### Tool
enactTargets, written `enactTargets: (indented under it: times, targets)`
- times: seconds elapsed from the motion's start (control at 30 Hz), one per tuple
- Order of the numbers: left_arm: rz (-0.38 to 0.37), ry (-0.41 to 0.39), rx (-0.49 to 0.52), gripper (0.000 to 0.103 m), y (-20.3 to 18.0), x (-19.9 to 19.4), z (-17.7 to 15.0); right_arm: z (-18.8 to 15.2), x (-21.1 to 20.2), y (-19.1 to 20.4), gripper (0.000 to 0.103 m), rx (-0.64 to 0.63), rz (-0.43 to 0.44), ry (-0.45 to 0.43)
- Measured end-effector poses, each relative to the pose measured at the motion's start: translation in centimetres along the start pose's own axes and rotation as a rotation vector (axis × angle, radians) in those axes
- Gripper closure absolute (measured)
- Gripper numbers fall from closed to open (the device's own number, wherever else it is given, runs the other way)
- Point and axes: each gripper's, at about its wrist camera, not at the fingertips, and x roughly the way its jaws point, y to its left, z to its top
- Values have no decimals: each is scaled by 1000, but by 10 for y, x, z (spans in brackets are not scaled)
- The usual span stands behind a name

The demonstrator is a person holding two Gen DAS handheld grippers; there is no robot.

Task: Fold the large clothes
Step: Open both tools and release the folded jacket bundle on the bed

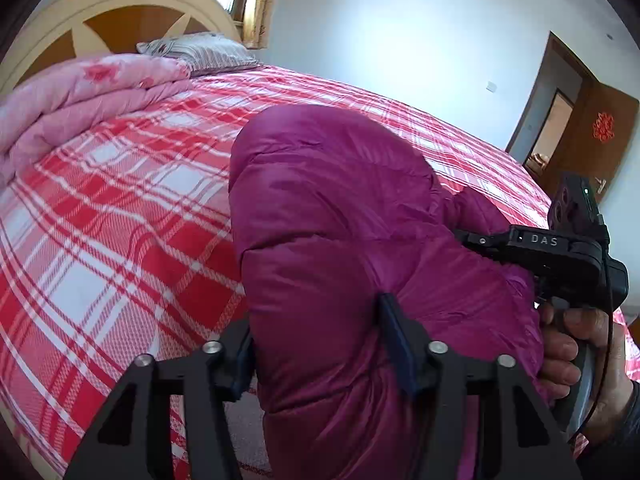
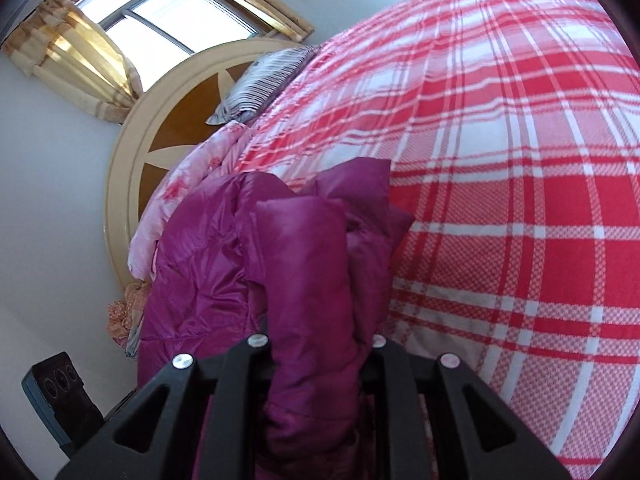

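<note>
Jacket: puffy magenta bulk on the red plaid bedspread, bed's near edge.
Left gripper: tilted down, jaws parted, jacket fold between its 2 fingers.
Right gripper: tilted down, clenched on jacket fold; hand at 4 o'clock, wrapped around handle.

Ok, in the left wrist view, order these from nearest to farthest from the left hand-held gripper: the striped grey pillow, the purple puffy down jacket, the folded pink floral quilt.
1. Purple puffy down jacket: between the left hand-held gripper fingers.
2. Folded pink floral quilt: upper left, along the bed's head.
3. Striped grey pillow: beyond the quilt, against the headboard.
</note>
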Motion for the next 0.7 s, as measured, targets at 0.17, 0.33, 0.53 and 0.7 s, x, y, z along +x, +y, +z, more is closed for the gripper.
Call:
enactTargets:
  times: [0.17,0.33,0.53,0.7]
  targets:
    - [9,9,-6,39,1,-7,0,-1,-6,-7,62,33,-21,12]
    - [26,2,38,39,-3,-26,1,1,-23,-5,50,45,-55,-18]
    - [21,-67,54,38,-7,-67,12,-2,-63,15,37,4,-127,-117]
    - [11,-146,81,34,-15,-99,20,-14,-105,36,27,-3,-176,-229]
